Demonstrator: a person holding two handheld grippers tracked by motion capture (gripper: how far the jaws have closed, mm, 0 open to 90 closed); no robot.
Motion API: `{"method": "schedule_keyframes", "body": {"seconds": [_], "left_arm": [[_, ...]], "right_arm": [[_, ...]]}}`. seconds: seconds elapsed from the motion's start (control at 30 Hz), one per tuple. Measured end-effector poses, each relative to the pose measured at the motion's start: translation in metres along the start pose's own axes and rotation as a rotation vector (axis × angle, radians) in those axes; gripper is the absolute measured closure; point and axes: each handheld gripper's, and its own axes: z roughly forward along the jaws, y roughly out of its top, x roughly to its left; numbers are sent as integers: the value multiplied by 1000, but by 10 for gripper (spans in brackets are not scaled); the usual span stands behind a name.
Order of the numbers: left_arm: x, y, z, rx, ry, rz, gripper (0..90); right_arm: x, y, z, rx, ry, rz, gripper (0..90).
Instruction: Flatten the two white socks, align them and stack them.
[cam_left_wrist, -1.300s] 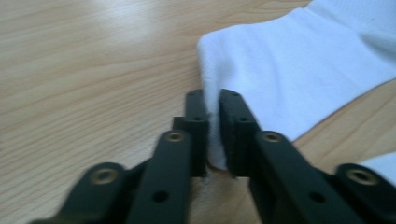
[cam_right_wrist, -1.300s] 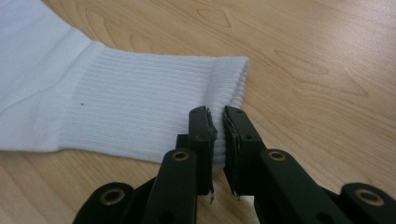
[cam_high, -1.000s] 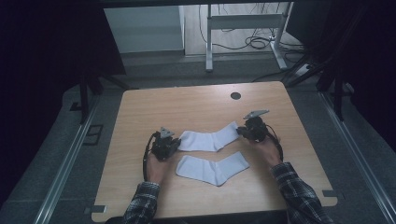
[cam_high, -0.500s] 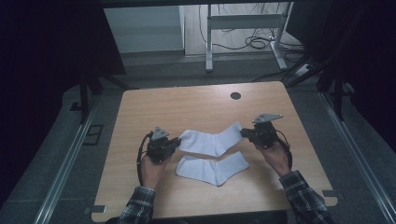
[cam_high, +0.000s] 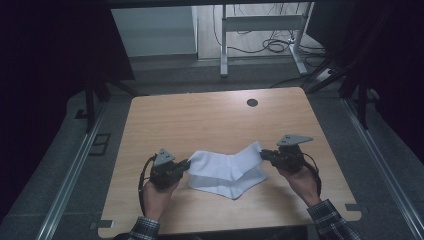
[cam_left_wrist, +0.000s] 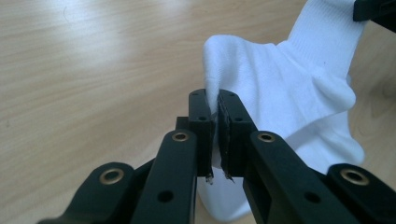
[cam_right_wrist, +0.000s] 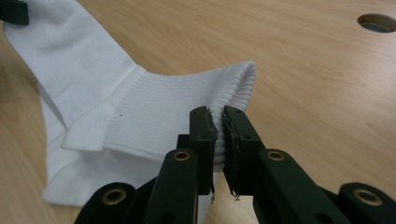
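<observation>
The work in hand looks like pairing two white socks: the upper sock (cam_high: 227, 164) is held stretched between both grippers and carried over the lower sock (cam_high: 235, 184), which lies flat on the table (cam_high: 200, 120).

Landmark = the lower sock. The upper sock hangs just above it, a little toward the far side, so they overlap only partly. The left gripper (cam_high: 186, 165) is just beside the lower sock's left end, the right gripper (cam_high: 263, 154) just beside its right end, a bit further from the person. The round hole (cam_high: 252, 102) in the table is well apart, beyond the lower sock.

Jaws: in the left gripper view the left gripper's jaws are nearly closed, pinching the toe end of the upper sock (cam_left_wrist: 280, 79). In the right gripper view the right gripper's jaws are also narrow, clamped on the ribbed cuff edge (cam_right_wrist: 233, 88).

How to do this step well, in my judgement:
- Keep both grips firm & the sock lightly taut, so it makes no fold in the middle. Not too much pull; the cuff is held only at its edge and could slip out.
- Bring both hands toward the person together, same speed, until toe is over toe & cuff over cuff.
- Lower both ends level, heel bend matching heel bend, then release.
- Risk: dragging the hanging middle across the lower sock will shift it, so lift clear before moving sideways.
</observation>
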Motion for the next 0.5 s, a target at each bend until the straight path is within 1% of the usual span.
{"method": "schedule_keyframes", "body": {"seconds": [0.1,0.13,0.17,0.2,0.3,0.33,0.37,0.43,0.47,0.5], "left_arm": [[-5,-5,-5,6,-8,7,845],[-9,-8,-6,14,-12,11,845],[-9,-8,-6,14,-12,11,845],[-13,-11,-7,26,-19,17,844],[-19,-13,-5,48,-18,37,844],[-19,-13,-5,48,-18,37,844],[-22,-13,-4,60,-16,51,844],[-23,-13,-2,75,-14,60,843],[-23,-13,-2,75,-14,60,842],[-24,-14,-1,83,-10,64,842]], "right_arm": [[8,-7,-4,18,11,-4,821],[10,-8,-5,23,14,-4,821],[12,-10,-6,27,17,-7,821],[13,-11,-8,32,19,-7,821],[16,-15,-11,49,32,-5,819],[16,-15,-11,49,32,-5,819],[18,-17,-11,64,37,-6,819],[18,-19,-10,78,41,-12,819],[18,-20,-9,86,40,-13,819],[18,-20,-9,86,40,-13,819]]}}
